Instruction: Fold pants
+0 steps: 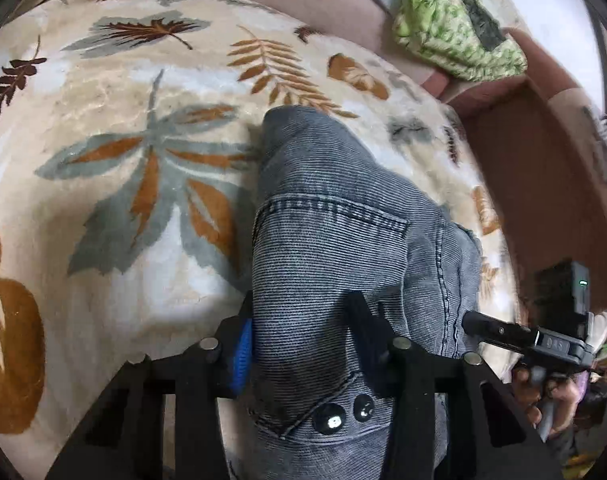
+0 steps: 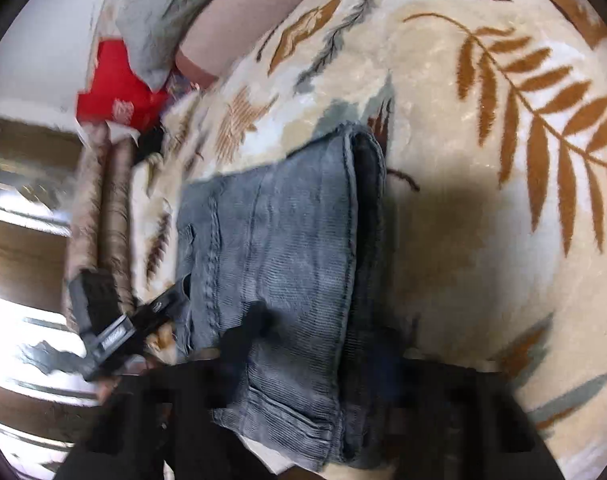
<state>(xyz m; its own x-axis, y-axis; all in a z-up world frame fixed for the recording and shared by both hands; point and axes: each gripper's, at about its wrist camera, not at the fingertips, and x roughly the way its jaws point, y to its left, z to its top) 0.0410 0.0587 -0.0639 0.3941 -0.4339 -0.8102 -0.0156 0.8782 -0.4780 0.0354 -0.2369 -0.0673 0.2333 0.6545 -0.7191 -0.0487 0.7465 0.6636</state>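
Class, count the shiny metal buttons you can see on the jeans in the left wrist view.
2. One button and a second button sit side by side on the jeans near the waistband, at the bottom. Others may be hidden in folds.

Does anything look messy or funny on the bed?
Nothing is spilled or torn. The grey jeans lie in a lumpy bundle on the leaf-pattern blanket, not flat, with one end sticking up. A green cloth sits crumpled at the far edge.

Leaf-patterned blanket (image 1: pixel 115 208), seemingly on a bed, bears grey pants (image 1: pixel 335 240).
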